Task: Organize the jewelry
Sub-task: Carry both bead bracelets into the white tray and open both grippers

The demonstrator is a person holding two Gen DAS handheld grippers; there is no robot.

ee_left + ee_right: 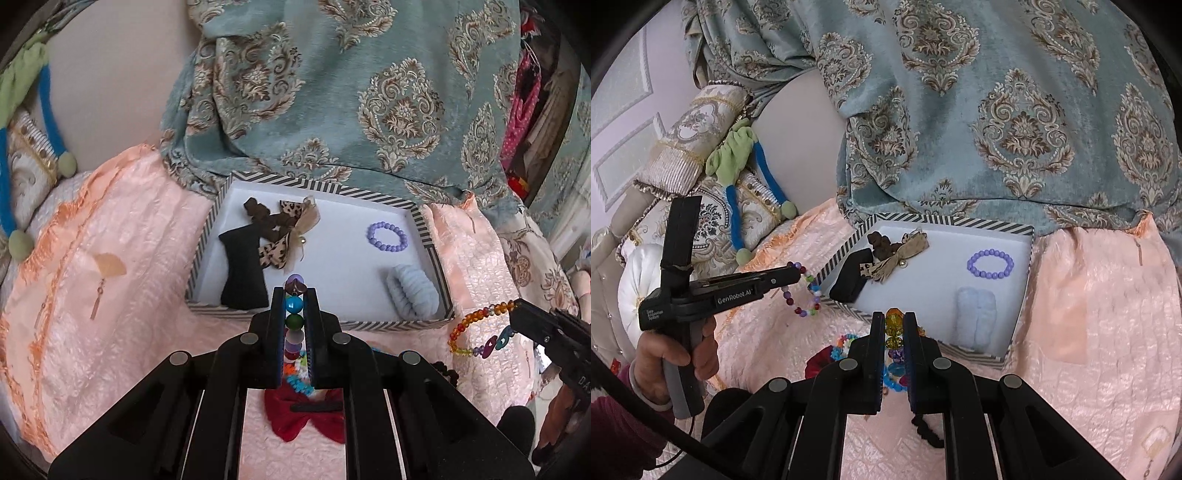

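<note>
My left gripper is shut on a bracelet of mixed coloured beads, lifted above the pink quilt just in front of the striped-rim tray. In the right wrist view the same gripper holds this bracelet hanging in a loop. My right gripper is shut on an amber and orange bead bracelet, which dangles to the right of the tray. Inside the tray lie a purple bead bracelet, a pale blue scrunchie, a leopard-print bow and a black display stand.
A red bow and a bright multicolour piece lie on the pink quilt near the tray's front. An earring rests on the quilt at left. A teal patterned cloth hangs behind the tray. A hand grips the left tool.
</note>
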